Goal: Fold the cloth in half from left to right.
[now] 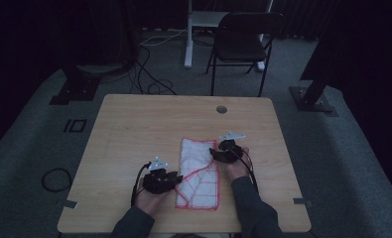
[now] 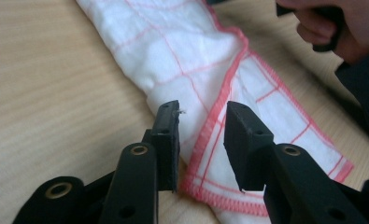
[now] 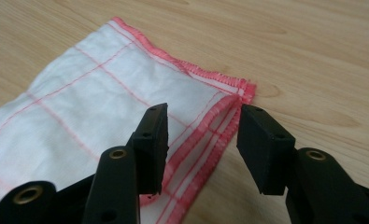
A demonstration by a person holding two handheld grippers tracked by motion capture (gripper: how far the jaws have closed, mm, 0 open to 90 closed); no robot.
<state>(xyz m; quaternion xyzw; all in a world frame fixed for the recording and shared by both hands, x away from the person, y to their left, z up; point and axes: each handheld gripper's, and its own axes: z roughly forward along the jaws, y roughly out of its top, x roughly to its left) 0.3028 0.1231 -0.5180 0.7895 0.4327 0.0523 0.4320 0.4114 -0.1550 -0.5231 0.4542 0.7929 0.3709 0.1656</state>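
Note:
A white cloth (image 1: 199, 173) with red grid lines and a red stitched hem lies folded on the wooden table (image 1: 149, 124), near its front edge. My left gripper (image 1: 177, 177) is at the cloth's left edge, open, its jaws straddling the folded hem of the cloth (image 2: 191, 70). My right gripper (image 1: 214, 153) is at the cloth's upper right edge, open, its jaws on either side of a hemmed corner of the cloth (image 3: 102, 98). In the left gripper view (image 2: 201, 140) and the right gripper view (image 3: 201, 144) nothing is clamped between the jaws.
A round cable hole (image 1: 222, 109) sits near the table's far edge. A dark folding chair (image 1: 240, 42) and a white table leg (image 1: 188, 34) stand behind the table, with cables (image 1: 149, 74) on the carpet. The other hand (image 2: 336, 28) appears at the top right of the left gripper view.

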